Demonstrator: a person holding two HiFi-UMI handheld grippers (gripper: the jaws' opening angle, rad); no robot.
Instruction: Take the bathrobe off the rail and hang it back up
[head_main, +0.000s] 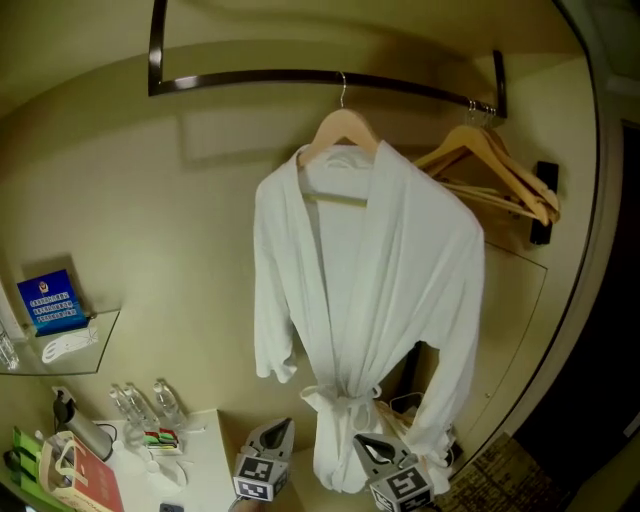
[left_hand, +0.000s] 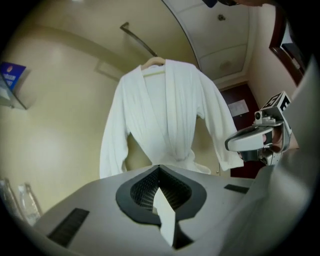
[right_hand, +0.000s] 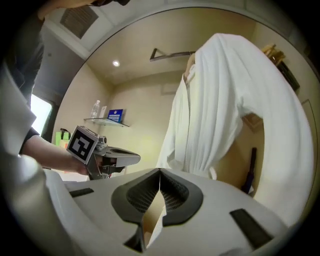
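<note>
I am at the very start. The robe (head_main: 370, 300) is hanging untouched on its hanger (head_main: 345, 128), whose hook is sitting over the rail (head_main: 250, 77) a little right of the rail's middle. It is well apart from the spare hangers (head_main: 500, 175) bunched at the rail's right end. The belt is tied at the waist, so the robe is hanging as one closed piece.

I am holding the left gripper (head_main: 280, 432) and the right gripper (head_main: 366, 445) low, in front of the robe's hem. Going by the gripper views, neither is touching the cloth. Both sets of jaws are clenched on nothing: the pads are meeting, with only air and the robe beyond them.

As I am judging it, the step in hand is the reach for the take-off, not yet the lift. The next move is calling for height, since the grippers are sitting well below the hanger. One pair of jaws is going to have to part and close on the hanger's neck or shoulder, then lift until the hook is clearing the rail. The other could be steadying the cloth so it is not slipping off the wood.
</note>
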